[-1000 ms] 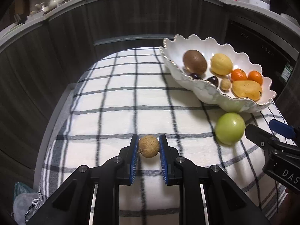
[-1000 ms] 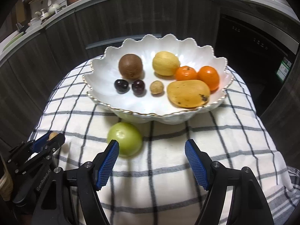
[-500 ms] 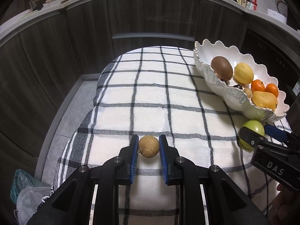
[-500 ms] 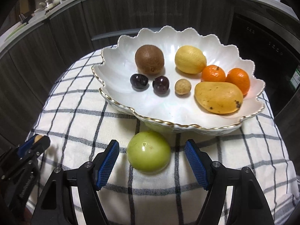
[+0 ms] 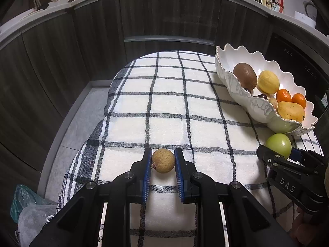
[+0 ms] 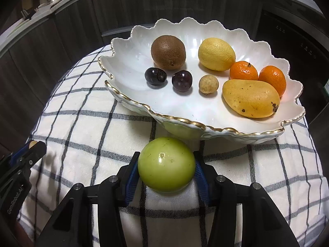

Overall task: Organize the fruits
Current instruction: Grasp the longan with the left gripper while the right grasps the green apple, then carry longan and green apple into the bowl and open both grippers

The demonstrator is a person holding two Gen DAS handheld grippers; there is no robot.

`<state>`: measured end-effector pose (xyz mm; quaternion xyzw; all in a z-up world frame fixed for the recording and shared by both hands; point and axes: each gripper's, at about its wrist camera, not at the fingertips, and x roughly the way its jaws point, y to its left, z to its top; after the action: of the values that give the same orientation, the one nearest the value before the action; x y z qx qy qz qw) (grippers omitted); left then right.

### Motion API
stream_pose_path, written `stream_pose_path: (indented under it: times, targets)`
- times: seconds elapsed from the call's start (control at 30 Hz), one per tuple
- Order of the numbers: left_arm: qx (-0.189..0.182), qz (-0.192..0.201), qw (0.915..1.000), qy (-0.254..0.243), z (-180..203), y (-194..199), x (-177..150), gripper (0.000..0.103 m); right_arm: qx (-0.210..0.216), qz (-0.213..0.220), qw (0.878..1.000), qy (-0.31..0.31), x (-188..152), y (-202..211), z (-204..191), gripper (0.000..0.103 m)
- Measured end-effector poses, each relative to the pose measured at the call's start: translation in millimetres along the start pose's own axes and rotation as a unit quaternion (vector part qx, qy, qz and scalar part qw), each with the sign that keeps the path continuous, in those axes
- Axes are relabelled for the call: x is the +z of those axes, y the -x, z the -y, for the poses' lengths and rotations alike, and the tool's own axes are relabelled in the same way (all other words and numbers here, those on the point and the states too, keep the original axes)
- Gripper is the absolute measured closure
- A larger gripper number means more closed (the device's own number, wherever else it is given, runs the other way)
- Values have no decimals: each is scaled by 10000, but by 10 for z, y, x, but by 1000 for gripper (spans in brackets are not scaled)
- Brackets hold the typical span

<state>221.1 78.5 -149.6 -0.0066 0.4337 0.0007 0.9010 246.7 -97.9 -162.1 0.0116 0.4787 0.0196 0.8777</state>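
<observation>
My left gripper (image 5: pixel 163 161) is shut on a small round brown fruit (image 5: pixel 163 160), held just over the checked cloth (image 5: pixel 164 107). The jaws of my right gripper (image 6: pixel 166 165) are closing, and its blue pads touch both sides of a green round fruit (image 6: pixel 166 163) that rests on the cloth just in front of the white scalloped bowl (image 6: pixel 178 120). In the bowl lie a kiwi (image 6: pixel 168 51), a lemon (image 6: pixel 216 54), two tangerines (image 6: pixel 243 71), a mango (image 6: pixel 250 98), two dark cherries (image 6: pixel 182 80) and another small brown fruit (image 6: pixel 208 83).
The cloth covers a small rounded table whose edges drop off on the left and at the front. Dark cabinet fronts (image 5: pixel 164 20) curve around behind it. A plastic bag (image 5: pixel 22 203) lies on the floor at lower left. The left gripper's tip (image 6: pixel 30 146) shows at the right wrist view's left edge.
My right gripper has come forward and down onto the green fruit, and its jaws have narrowed from wide apart to touching it. My left gripper swung left early on, then held still.
</observation>
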Motion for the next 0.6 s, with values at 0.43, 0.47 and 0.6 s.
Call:
stream_pose_path:
  times: [0.43, 0.47, 0.6]
  targets:
    - [-108, 192, 9996, -161, 121, 208, 40, 81, 248, 170, 9994, 174, -45, 456, -6, 53]
    - [-141, 220, 9995, -189, 153, 234, 48, 81, 249, 224, 9992, 199, -39, 526, 5, 53]
    - [-291, 342, 9985, -298, 302, 330, 121, 81, 241, 420, 9986, 222, 22, 707, 72, 53]
